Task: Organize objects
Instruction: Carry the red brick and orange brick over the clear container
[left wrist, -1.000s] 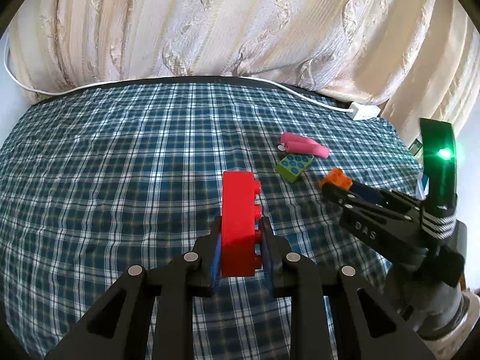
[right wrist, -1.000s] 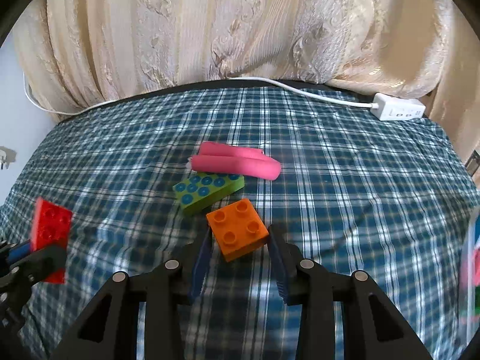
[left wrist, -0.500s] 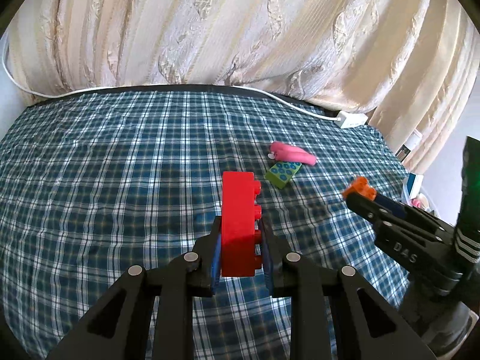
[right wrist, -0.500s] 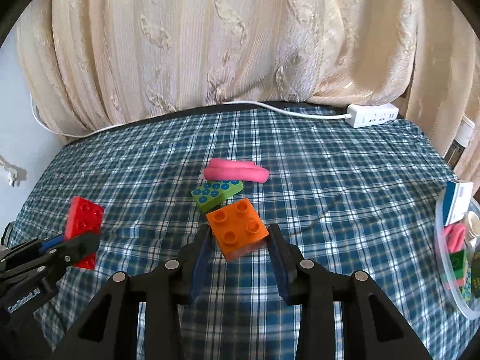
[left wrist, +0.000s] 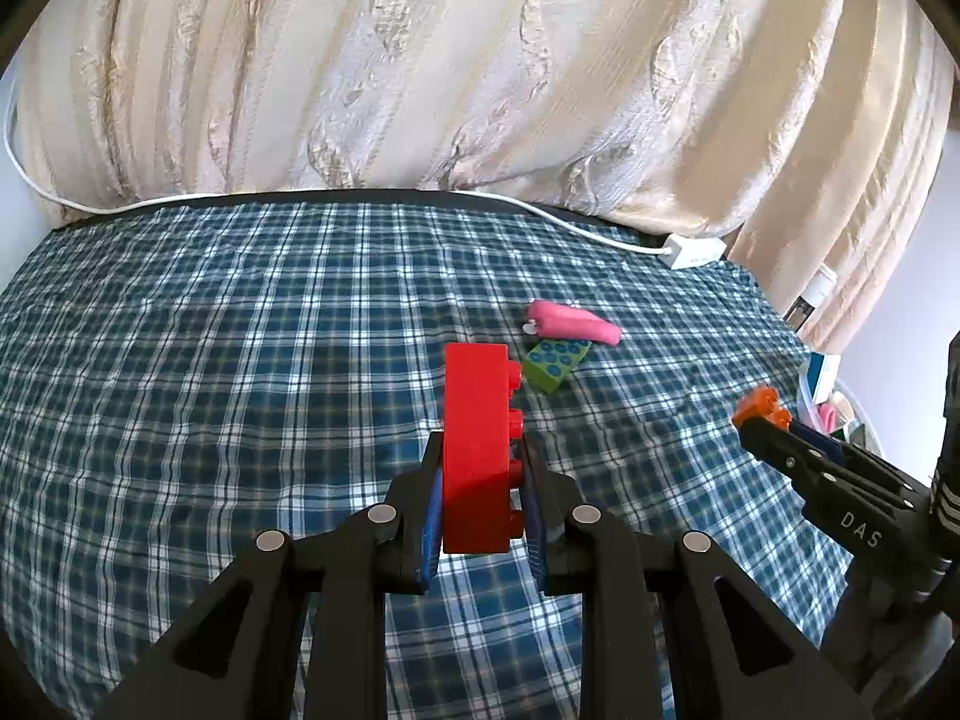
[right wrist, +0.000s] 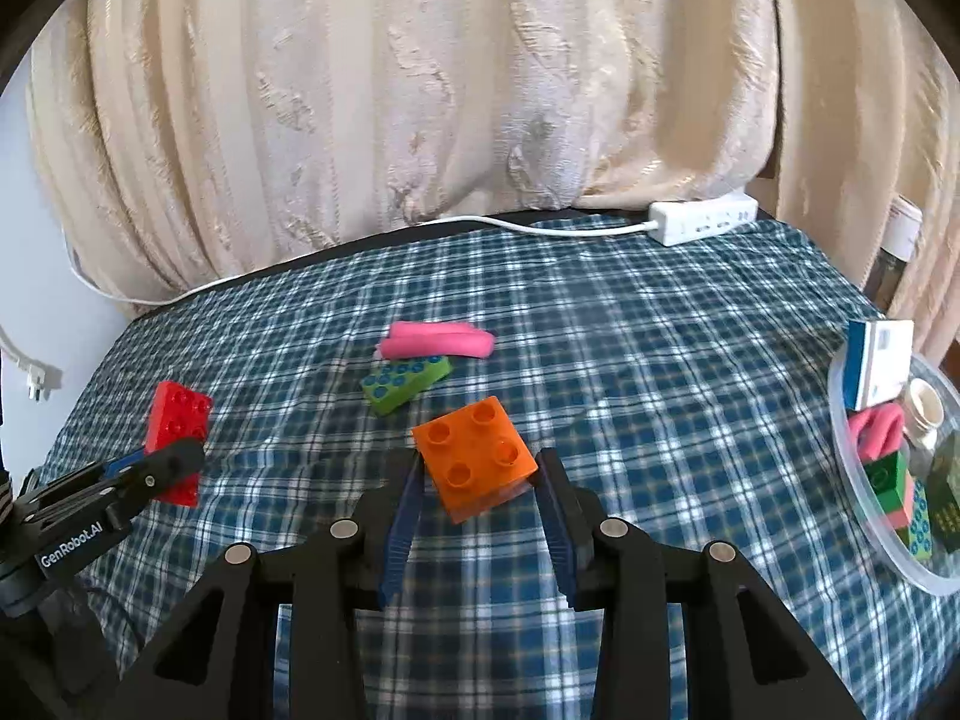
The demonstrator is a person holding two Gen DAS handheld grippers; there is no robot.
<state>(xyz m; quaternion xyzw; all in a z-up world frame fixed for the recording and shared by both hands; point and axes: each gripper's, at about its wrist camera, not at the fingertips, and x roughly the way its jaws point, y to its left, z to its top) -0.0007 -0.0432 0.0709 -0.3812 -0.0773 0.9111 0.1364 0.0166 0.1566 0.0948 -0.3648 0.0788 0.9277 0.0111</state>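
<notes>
My left gripper (left wrist: 480, 468) is shut on a red brick (left wrist: 477, 438), held on edge above the plaid cloth; it also shows in the right wrist view (right wrist: 177, 432). My right gripper (right wrist: 477, 480) is shut on an orange square brick (right wrist: 474, 456), seen at the far right of the left wrist view (left wrist: 759, 405). A green brick with blue dots (right wrist: 405, 384) and a pink roll (right wrist: 441, 343) lie together on the cloth ahead, apart from both grippers. They also show in the left wrist view: the green brick (left wrist: 555, 360), the pink roll (left wrist: 573, 327).
A clear bowl (right wrist: 864, 492) at the right edge holds a white-blue box (right wrist: 879, 363), pink and green pieces and a small cup. A white power strip (right wrist: 705, 219) and its cable lie along the far edge under a cream curtain (right wrist: 420, 90).
Both grippers have lifted and drawn back from the cloth with their bricks. The green brick and pink roll look farther off, and the bowl has come into the right wrist view.
</notes>
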